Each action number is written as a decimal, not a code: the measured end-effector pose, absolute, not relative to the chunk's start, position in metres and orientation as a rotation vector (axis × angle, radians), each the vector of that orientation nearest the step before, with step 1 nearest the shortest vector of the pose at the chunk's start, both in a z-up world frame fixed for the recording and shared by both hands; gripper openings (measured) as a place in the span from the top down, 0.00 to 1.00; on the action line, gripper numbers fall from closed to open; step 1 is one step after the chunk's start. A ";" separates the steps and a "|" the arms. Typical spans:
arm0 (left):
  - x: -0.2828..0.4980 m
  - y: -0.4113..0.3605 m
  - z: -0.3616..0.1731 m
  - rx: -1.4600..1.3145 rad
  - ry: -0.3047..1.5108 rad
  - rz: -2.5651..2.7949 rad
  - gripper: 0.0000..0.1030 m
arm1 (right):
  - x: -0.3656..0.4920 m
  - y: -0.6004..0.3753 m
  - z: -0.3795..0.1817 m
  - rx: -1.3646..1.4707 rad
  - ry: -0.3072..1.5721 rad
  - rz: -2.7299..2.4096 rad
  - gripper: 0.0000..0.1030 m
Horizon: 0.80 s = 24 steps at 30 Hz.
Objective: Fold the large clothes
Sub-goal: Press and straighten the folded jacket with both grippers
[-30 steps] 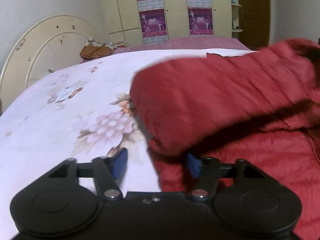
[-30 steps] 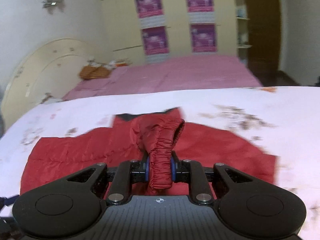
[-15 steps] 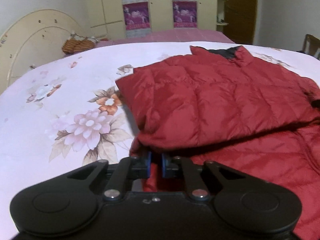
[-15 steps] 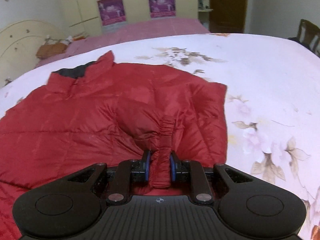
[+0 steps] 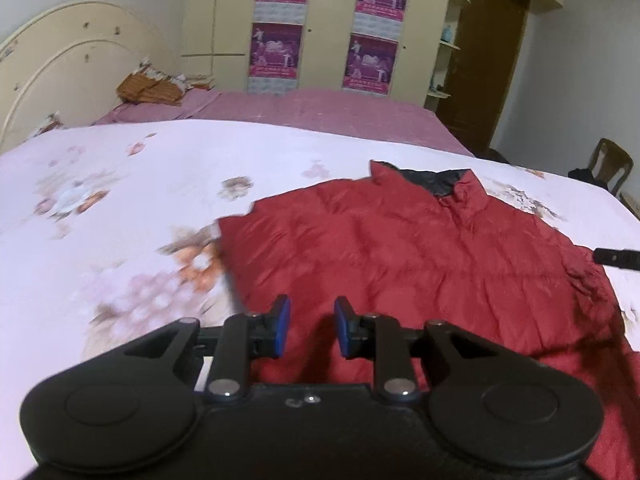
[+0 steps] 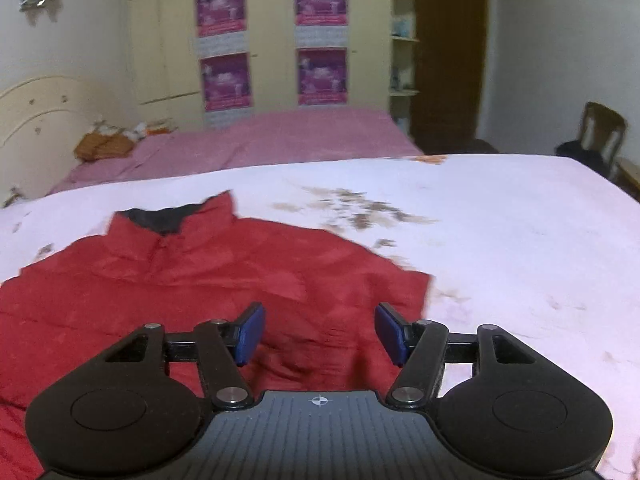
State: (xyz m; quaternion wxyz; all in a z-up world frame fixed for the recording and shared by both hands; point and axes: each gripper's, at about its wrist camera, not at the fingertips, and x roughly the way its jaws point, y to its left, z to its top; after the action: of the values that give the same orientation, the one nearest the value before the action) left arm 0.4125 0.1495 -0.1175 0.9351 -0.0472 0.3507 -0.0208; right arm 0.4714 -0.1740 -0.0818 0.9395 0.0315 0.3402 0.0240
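Both claws hang empty over the bed (image 5: 100, 184), jaws apart: the left claw (image 5: 308, 327) moderately, the right claw (image 6: 319, 335) wide. The red jacket (image 5: 400, 256) lies just ahead of and beneath them, sleeves apparently folded in, collar (image 6: 168, 218) at the far end. Next, I'd guess, comes grasping the near hem, out of view, to fold it toward the collar.

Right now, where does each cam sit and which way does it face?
Left wrist: on the left gripper, jaws open, low over the red jacket, facing the wardrobe; the other tool's tip pokes in from the right.
Right wrist: on the right gripper, jaws open, over the jacket's right part, facing the same wall.
Shared: jacket, dark collar, floral bedspread, posters, chair.
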 end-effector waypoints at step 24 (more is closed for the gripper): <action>0.484 0.135 -0.159 -0.035 0.788 0.055 0.75 | 0.527 -0.160 -0.145 -0.049 0.820 0.050 0.41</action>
State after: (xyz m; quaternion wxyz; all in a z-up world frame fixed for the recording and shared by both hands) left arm 0.4842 0.1347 -0.1592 0.9228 -0.0170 0.3839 0.0270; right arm 0.5266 -0.1602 -0.1446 0.9166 -0.0239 0.3984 0.0244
